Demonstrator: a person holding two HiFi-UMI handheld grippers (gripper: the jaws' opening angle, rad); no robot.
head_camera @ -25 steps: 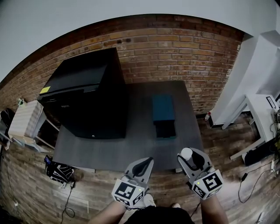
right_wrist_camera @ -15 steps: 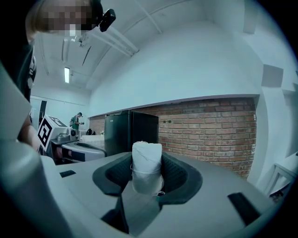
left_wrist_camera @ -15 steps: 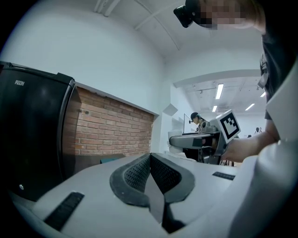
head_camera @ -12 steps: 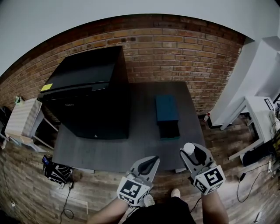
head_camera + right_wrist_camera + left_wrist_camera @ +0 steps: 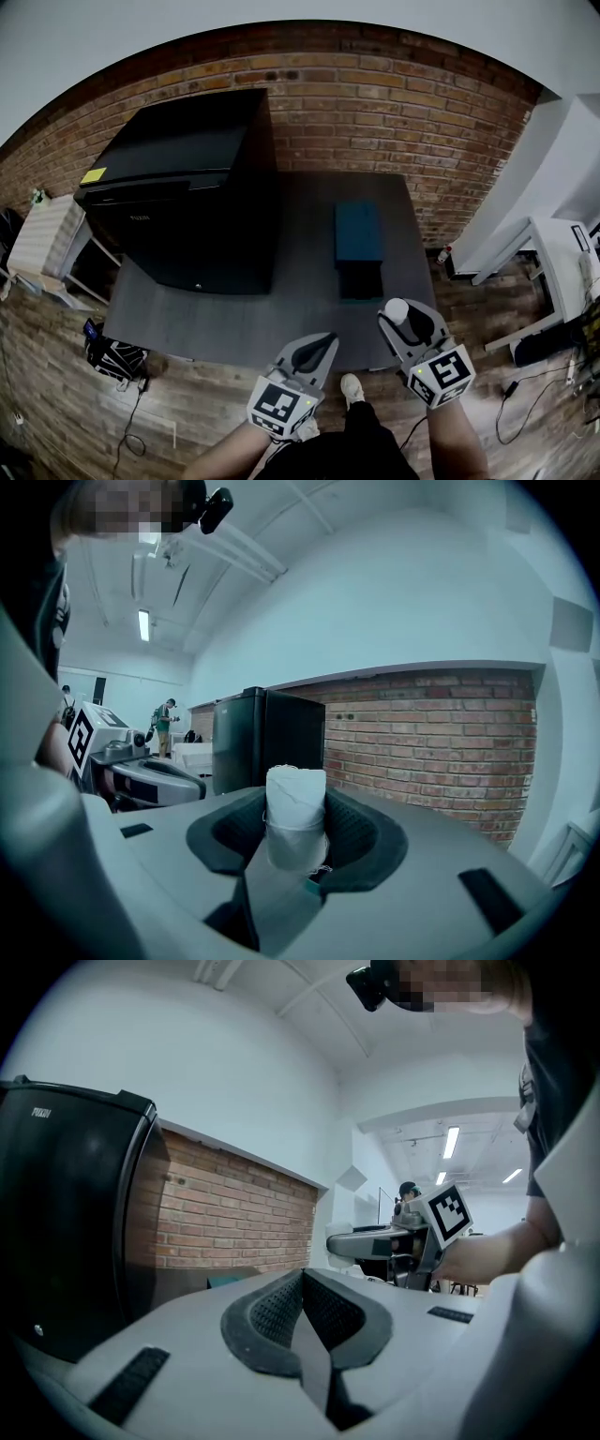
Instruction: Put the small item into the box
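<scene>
A small white roll (image 5: 397,308) stands upright between the jaws of my right gripper (image 5: 394,317), which is shut on it just past the near edge of the dark grey table (image 5: 281,309). In the right gripper view the roll (image 5: 295,810) fills the gap between the black pads (image 5: 361,841). The teal box (image 5: 359,232) lies on the table ahead of that gripper, its dark open part (image 5: 360,279) toward me. My left gripper (image 5: 322,341) hovers at the table's near edge, shut with nothing in it; its pads (image 5: 272,1309) meet.
A tall black cabinet (image 5: 187,187) takes up the table's left half. A brick wall (image 5: 394,103) runs behind. A white shelf unit (image 5: 42,248) and a black bag (image 5: 112,356) are at the left, a white desk (image 5: 562,253) at the right.
My right gripper has carried the roll a little forward, toward the table's near edge and the box. The left gripper has stayed about where it was.
</scene>
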